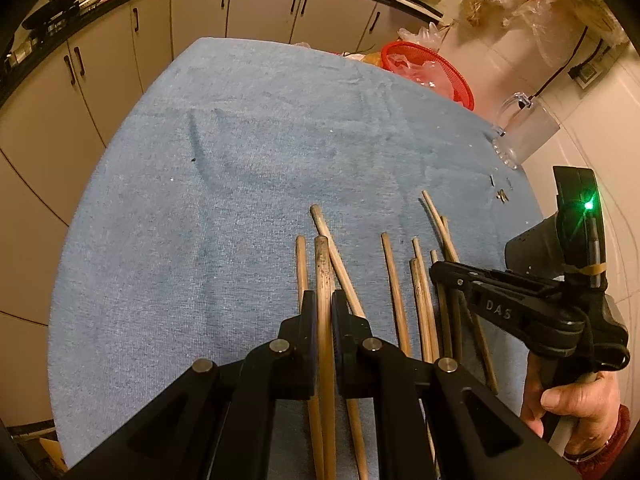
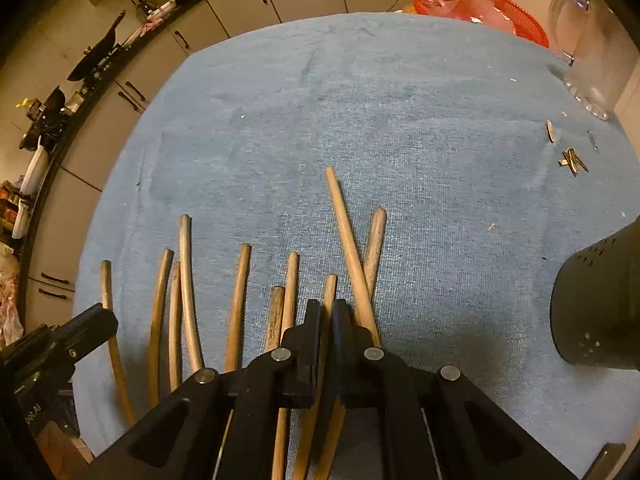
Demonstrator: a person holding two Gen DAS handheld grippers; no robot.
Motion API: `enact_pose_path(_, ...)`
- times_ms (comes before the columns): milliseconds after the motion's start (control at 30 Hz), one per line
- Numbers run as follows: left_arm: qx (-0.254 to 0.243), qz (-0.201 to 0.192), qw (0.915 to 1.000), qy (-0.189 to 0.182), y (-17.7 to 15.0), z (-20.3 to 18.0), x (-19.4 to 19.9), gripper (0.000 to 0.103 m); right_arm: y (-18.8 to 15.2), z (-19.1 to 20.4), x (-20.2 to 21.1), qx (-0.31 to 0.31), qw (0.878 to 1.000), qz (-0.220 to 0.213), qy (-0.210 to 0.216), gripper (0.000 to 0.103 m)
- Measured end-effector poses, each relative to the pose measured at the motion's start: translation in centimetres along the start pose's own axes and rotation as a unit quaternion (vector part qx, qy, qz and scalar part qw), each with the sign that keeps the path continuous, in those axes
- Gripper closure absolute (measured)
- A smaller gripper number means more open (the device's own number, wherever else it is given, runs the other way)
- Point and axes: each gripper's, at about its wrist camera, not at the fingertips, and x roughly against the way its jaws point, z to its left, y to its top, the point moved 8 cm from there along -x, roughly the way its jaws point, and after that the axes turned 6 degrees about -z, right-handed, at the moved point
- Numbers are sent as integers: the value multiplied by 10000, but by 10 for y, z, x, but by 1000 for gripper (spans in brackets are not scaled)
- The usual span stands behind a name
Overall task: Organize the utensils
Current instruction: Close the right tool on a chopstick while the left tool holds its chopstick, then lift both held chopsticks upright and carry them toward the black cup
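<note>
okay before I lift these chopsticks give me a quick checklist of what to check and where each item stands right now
1. Left gripper closed on a chopstick: ok.
2. Right gripper closed on a chopstick: ok.
3. Each holds only one stick: cannot tell; neighbours lie close.
4. Crossed pair beside the right gripper stays clear of the lift: cannot tell.
5. Black holder on the blue cloth within view: ok.
6. The two grippers apart: ok.

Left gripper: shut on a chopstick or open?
Shut: left gripper fingers clamp one chopstick lying on the blue towel.
</note>
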Motion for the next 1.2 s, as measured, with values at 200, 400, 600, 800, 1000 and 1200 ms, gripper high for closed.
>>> enact_pose_path(200,-4,-3,10000,30,2,-1,-3,95,3,12,-3,283,9995,-9,-112,96)
enact_pose_path(400,-115,-212,9997,61,0,-4,20,95,7,8,42,-11,9972,-632,393,97)
enact_pose_path(600,-368,-744,9965,-54,1,-30,74,96,-8,24,135,118,9802,-1777,864,97)
enact_pose_path(800,-686,-1236,9898,-183,-7,-60,121,96,-38,41,203,335,9586,-2611,1088,97)
enact_pose_path(1000,-822,-1375,9869,-209,-8,-71,141,96,-50,39,225,273,9509,-2853,1167,97)
enact_pose_path(1200,-858,-1448,9855,-196,-5,-75,149,96,-55,30,244,264,9425,-3100,1220,97)
